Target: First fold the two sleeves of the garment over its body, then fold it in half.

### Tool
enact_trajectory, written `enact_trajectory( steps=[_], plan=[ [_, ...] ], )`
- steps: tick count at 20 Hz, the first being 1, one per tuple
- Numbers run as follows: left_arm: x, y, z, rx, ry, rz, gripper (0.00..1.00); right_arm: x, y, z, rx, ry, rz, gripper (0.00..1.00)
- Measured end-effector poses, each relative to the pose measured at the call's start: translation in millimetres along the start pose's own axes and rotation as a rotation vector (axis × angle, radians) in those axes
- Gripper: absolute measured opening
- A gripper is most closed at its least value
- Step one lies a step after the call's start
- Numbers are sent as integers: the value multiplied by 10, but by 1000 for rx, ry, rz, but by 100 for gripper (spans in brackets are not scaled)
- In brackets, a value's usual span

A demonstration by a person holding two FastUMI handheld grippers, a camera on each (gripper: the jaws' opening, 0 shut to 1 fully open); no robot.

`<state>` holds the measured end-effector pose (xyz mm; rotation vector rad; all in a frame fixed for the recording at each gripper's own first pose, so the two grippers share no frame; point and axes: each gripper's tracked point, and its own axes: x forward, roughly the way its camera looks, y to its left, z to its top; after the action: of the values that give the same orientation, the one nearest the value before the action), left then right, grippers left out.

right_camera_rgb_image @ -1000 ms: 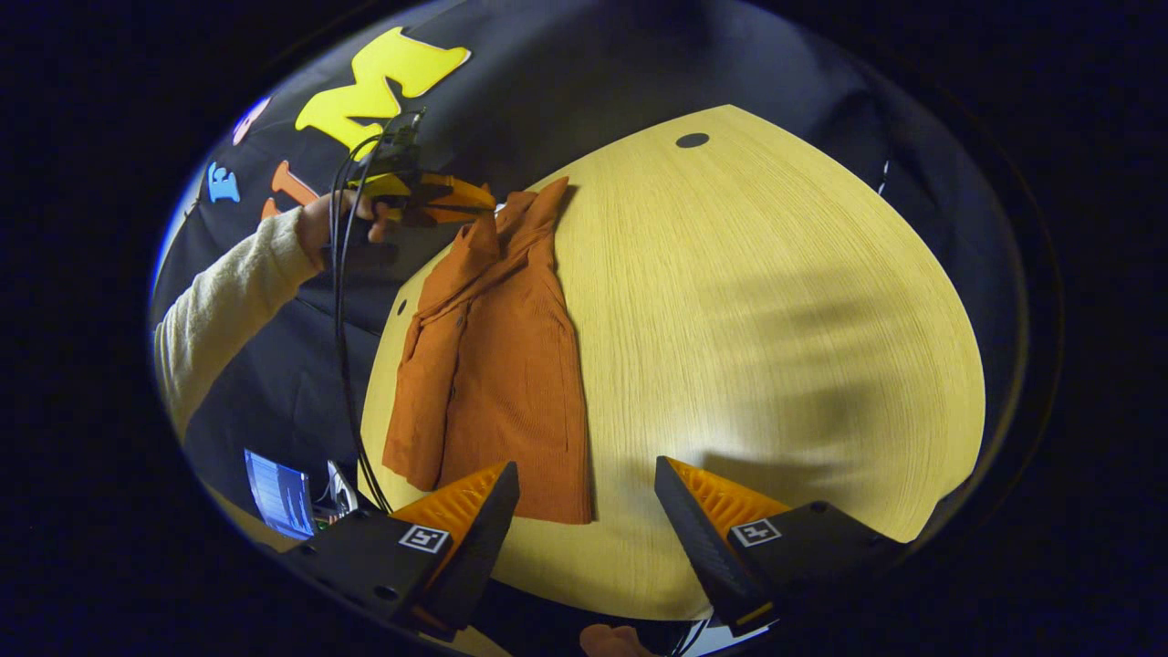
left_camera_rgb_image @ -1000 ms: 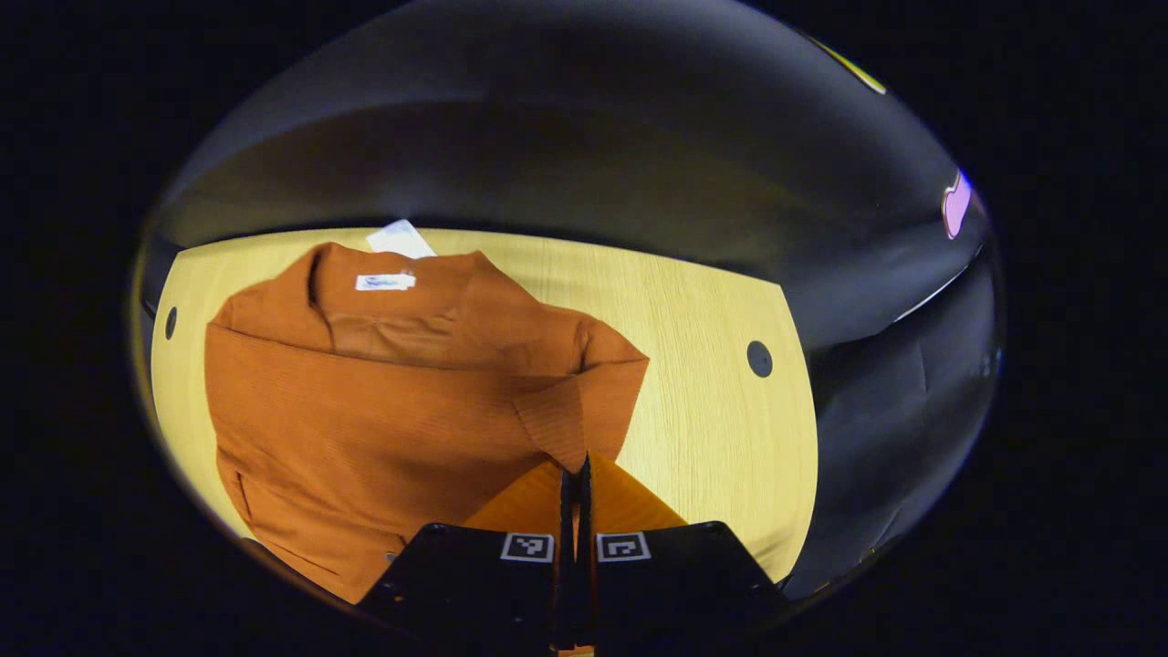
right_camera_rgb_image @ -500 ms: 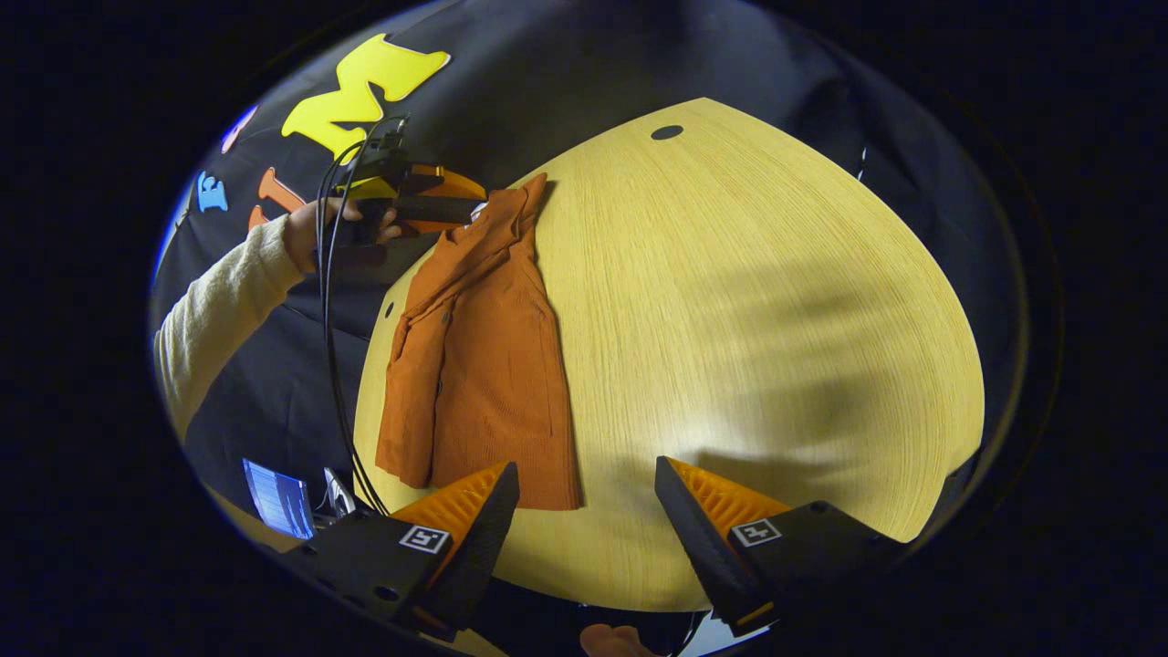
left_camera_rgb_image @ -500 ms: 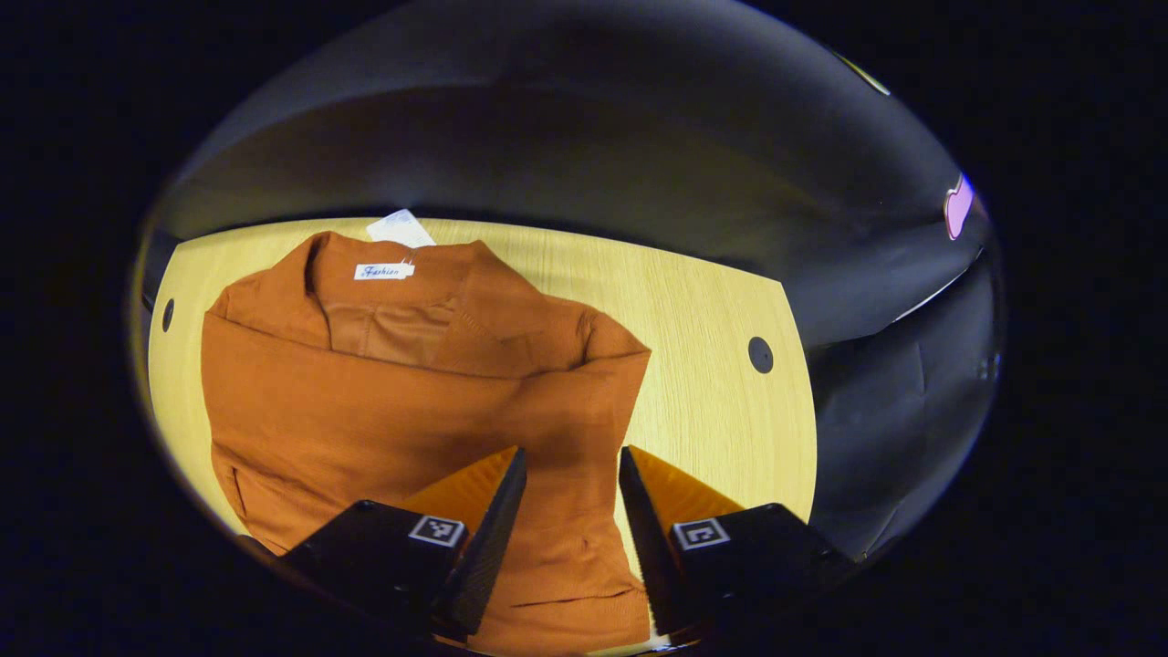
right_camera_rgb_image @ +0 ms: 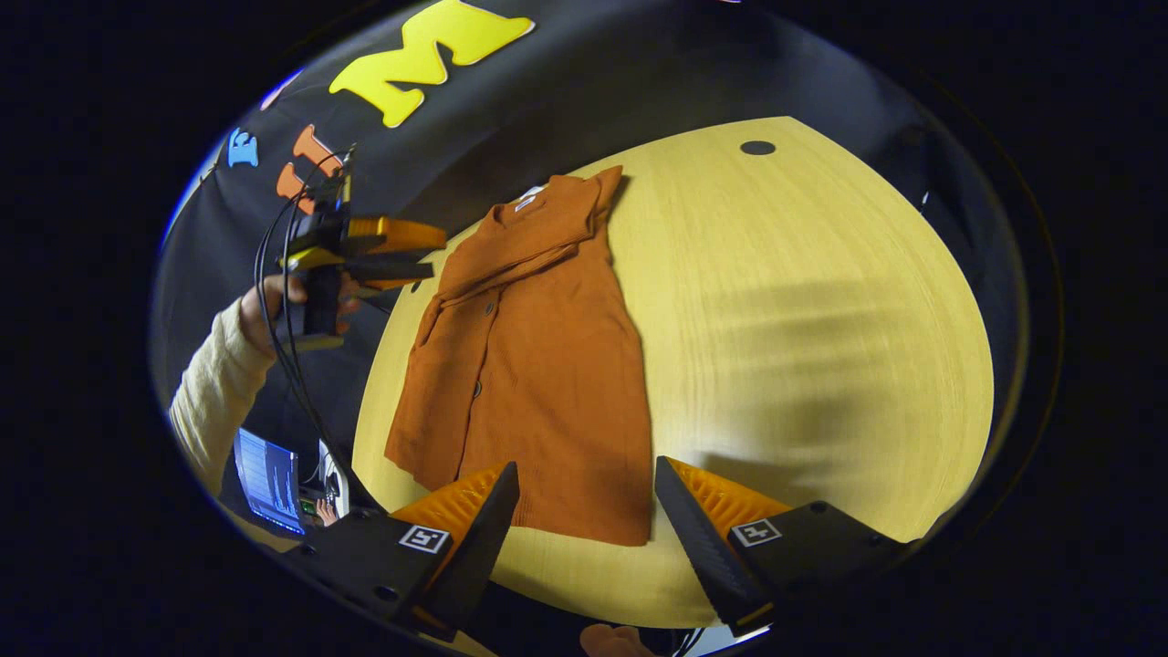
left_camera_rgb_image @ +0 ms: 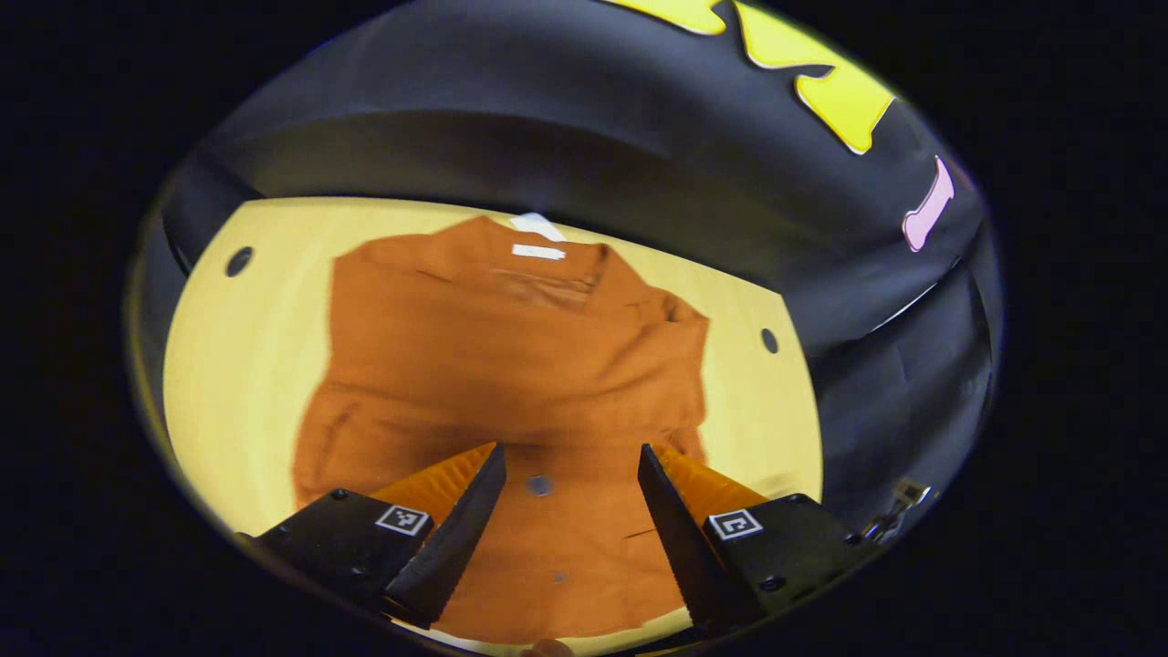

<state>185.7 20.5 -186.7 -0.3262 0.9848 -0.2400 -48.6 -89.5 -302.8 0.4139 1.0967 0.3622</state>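
Note:
A rust-orange garment [left_camera_rgb_image: 511, 365] lies flat on the wooden table [left_camera_rgb_image: 237, 365], collar and white label at the far end. Its buttoned front faces up and a sleeve is folded across the chest below the collar. In the left gripper view, my left gripper [left_camera_rgb_image: 570, 511] hovers open over the garment's near part with nothing between its fingers. In the right gripper view the garment [right_camera_rgb_image: 538, 365] stretches away from me. My right gripper [right_camera_rgb_image: 584, 520] stands open just above its hem, holding nothing. At the table's left edge a hand holds the left gripper [right_camera_rgb_image: 436, 255] beside the collar.
The table [right_camera_rgb_image: 821, 319] is bare wood to the right of the garment, with a round cable hole [right_camera_rgb_image: 756, 147] at its far corner. A lit screen [right_camera_rgb_image: 269, 479] sits below the table's left edge, near the person's pale sleeve [right_camera_rgb_image: 214, 401]. Cables hang from the left gripper.
My left gripper opened and let go of the sleeve cuff, which now lies on the body, then pulled back from the garment. My right gripper stayed open and edged closer to the hem.

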Motion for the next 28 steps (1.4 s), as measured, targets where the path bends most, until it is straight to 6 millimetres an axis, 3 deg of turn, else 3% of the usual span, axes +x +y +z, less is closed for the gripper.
enact_trajectory(
  steps=[7,12,13,15,17,18,19,20,21,25,27,28],
  plan=[
    [-605,1480,-885,-96,55,115,96,292,120,-49,-52,39,-46,96],
    [-904,1964,-1522,-242,176,47,95,309,-82,-81,-87,124,-83,96],
    [-950,2066,-1632,-262,210,49,95,282,-100,-99,-78,150,-72,92],
    [-1070,2133,-1851,-325,291,-8,95,201,-134,-118,-59,203,-36,96],
    [-1152,2075,-1997,-381,377,-141,96,134,-199,-182,-25,266,1,92],
    [-1178,2024,-2089,-406,433,-204,100,117,-209,-236,10,311,39,95],
    [-1225,2000,-2075,-423,470,-243,96,102,-237,-300,49,355,58,95],
    [-1274,1970,-2017,-424,475,-277,84,93,-292,-342,79,388,62,96],
    [-1296,1933,-1969,-407,473,-307,92,107,-350,-355,103,409,68,96],
    [-1437,1795,-2131,-285,518,-425,91,114,-433,-427,151,470,69,95],
    [-1456,1780,-2167,-255,552,-458,84,99,-487,-501,104,527,48,95],
    [-1463,1770,-2129,-256,558,-475,75,123,-469,-504,88,540,53,95]
  ],
)
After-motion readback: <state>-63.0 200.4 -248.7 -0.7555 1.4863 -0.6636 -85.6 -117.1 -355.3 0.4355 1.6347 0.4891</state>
